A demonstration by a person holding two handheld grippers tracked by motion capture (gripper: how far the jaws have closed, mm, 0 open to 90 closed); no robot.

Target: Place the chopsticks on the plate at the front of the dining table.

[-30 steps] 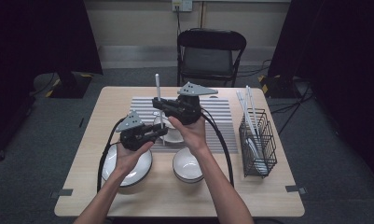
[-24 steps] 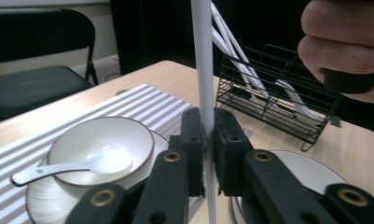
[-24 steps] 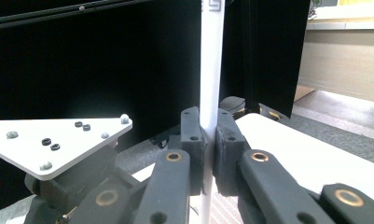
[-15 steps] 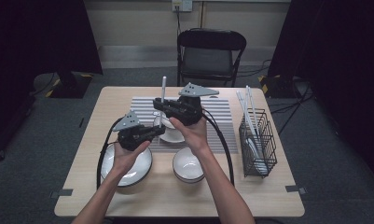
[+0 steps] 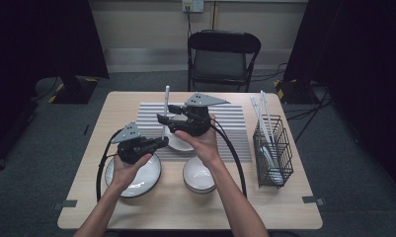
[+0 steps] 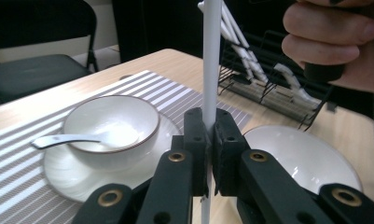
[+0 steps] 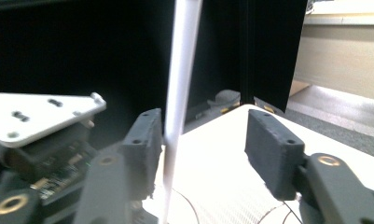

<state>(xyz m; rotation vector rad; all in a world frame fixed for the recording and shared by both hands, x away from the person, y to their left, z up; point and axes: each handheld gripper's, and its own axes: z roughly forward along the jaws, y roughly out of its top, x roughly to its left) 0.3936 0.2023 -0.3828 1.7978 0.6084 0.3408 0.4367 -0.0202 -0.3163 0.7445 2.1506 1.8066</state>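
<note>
A long white stick [image 5: 166, 106] stands upright over the striped mat [image 5: 225, 123]. My left gripper [image 5: 161, 141] is shut on its lower part, and in the left gripper view the pads [image 6: 194, 140] pinch the stick [image 6: 211, 60] between them [image 6: 211, 135]. My right gripper [image 5: 163, 113] sits higher on the same stick. Its jaws have just been opening. In the right gripper view the stick [image 7: 180, 93] runs beside one pad [image 7: 145, 140], and the other pad stands well clear, so the right gripper [image 7: 201, 144] is open.
A white bowl [image 6: 111, 122] with a spoon [image 6: 63, 139] sits on a saucer [image 6: 82, 172] on the mat. A plate [image 5: 134, 173] and a second bowl [image 5: 199, 173] lie near the front edge. A wire basket [image 5: 272, 148] of white utensils stands at the right. A chair [image 5: 222, 59] is behind the table.
The stick's top leaned slightly right, then came back upright. Both hands have stayed almost in place over the mat.
</note>
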